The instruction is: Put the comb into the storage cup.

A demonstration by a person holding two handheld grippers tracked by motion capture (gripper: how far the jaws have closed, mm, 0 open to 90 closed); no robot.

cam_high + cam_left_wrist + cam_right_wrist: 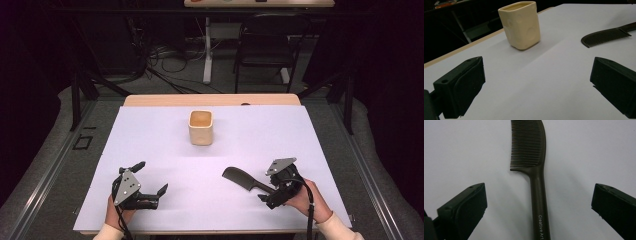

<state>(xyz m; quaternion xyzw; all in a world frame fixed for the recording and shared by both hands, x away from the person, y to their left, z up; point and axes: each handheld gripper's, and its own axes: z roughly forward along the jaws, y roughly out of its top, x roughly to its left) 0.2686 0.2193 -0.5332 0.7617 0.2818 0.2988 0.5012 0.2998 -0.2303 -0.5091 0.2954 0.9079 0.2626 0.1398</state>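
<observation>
High view. A white sheet (165,140) was seen laid over a wooden table (210,100). A cream cup (201,127) stood upright near the sheet's centre, toward the far side. The left gripper (152,177) was held at the near-left of the sheet, jaws spread wide w/ nothing betw. them; it was borne by the left hand (116,214). The right gripper (272,192) was held at the near-right by the right hand (305,197). A dark comb (245,180) lay flat on the sheet, toothed end pointed toward the centre, handle end run under the right gripper. Cup and comb were well apart.

Left gripper view. Both black jaws were seen far apart at the bottom corners, bare sheet betw. them: released, nothing grasped. The cup (520,25) was seen ahead, upright, w/ soft dents in its wall. The comb (606,36) was seen at upper right, teeth toward the viewer.

Right gripper view. The jaws were seen spread wide, left and right of the comb's handle, neither pad touching it: released, comb not grasped. The comb (535,170) lay on the sheet midway betw. the jaws, teeth at top, handle run down to the bottom edge. White lettering "Creative Art" was read on the handle.
</observation>
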